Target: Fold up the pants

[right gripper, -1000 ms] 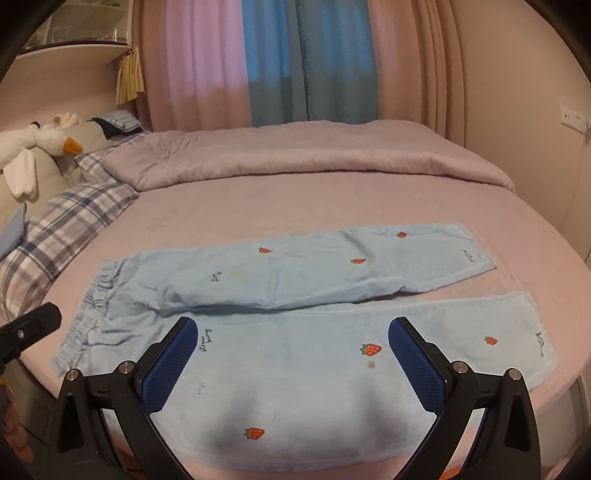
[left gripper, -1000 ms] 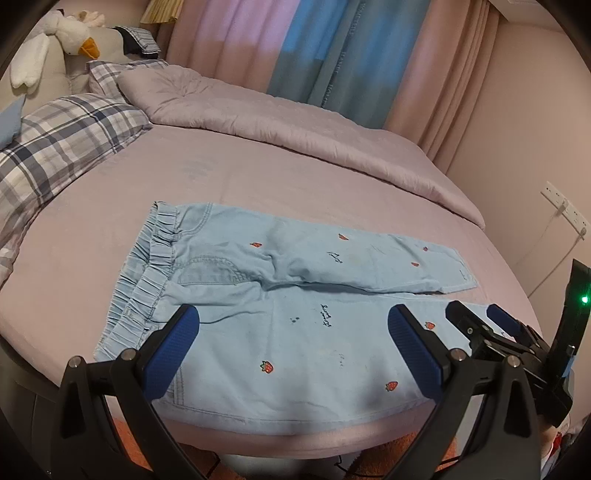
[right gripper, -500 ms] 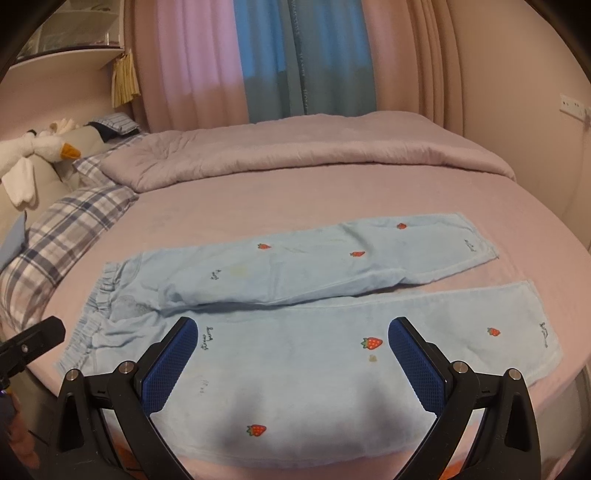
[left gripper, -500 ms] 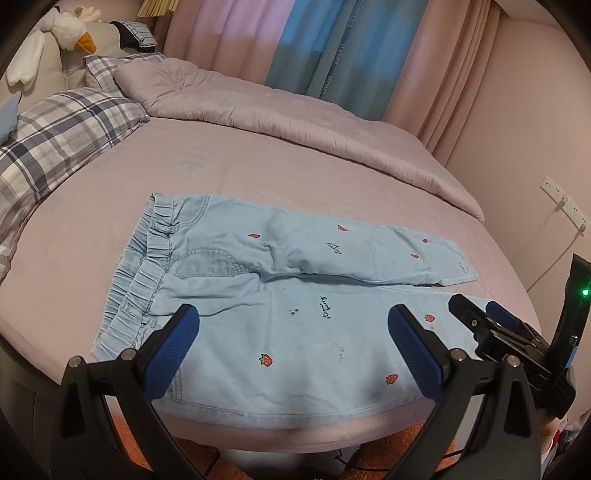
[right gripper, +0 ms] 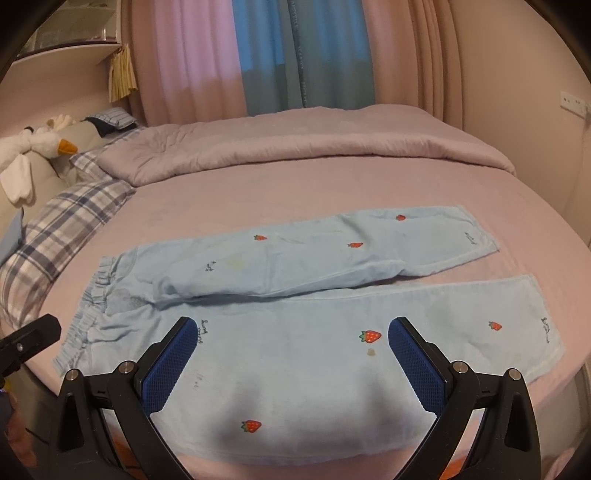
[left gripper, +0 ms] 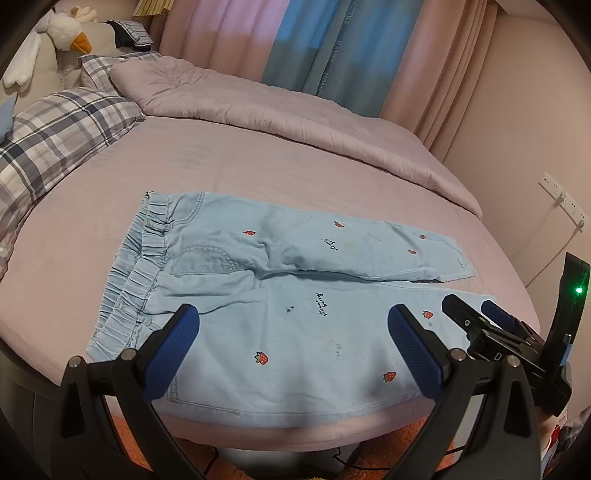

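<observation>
Light blue pants with red strawberry prints lie flat on the pink bed, waistband to the left, both legs stretched to the right; they also show in the right wrist view. My left gripper is open and empty, held above the near leg beside the waistband end. My right gripper is open and empty above the near leg's middle. The right gripper also shows in the left wrist view over the near leg's cuff. The left gripper's fingertip shows at the left edge of the right wrist view.
The round bed has a folded pink duvet at the back. Plaid pillows and a white goose toy lie at the far left. Curtains hang behind. A wall socket with a cable is at the right.
Both grippers have drawn back and risen slightly, so the pants sit a little farther off and more of the bed shows. The pants have not moved.
</observation>
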Tool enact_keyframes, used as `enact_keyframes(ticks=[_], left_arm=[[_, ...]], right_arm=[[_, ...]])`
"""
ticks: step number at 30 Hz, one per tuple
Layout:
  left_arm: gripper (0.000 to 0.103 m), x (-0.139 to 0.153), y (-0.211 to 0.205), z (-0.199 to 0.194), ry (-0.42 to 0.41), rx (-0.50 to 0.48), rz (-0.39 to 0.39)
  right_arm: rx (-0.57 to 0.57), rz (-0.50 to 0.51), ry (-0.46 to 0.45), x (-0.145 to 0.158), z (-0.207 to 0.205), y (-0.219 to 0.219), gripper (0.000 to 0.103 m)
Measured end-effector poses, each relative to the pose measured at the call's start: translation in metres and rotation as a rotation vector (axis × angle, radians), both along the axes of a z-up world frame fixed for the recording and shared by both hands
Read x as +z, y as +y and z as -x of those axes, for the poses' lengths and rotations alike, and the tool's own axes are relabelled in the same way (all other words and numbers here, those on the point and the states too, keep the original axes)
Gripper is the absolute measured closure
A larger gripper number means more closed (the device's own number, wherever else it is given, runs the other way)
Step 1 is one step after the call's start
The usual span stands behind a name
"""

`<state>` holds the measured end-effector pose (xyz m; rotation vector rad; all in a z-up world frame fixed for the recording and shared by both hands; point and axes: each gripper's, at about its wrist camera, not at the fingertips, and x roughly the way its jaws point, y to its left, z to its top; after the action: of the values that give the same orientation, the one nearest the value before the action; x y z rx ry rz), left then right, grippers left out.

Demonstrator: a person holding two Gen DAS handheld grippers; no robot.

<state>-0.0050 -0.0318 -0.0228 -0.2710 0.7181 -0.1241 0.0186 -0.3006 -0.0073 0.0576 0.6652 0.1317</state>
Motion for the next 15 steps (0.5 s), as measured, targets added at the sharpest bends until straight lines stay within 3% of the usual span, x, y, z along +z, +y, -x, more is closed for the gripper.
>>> enact_keyframes(ticks=[15], left_arm=[[0.001, -0.0007, 0.0013, -0.0014, 0.021, -0.005, 0.033]], right_arm=[[-0.015, -0.006, 0.010, -0.0026, -0.0016, -0.0057, 0.001]])
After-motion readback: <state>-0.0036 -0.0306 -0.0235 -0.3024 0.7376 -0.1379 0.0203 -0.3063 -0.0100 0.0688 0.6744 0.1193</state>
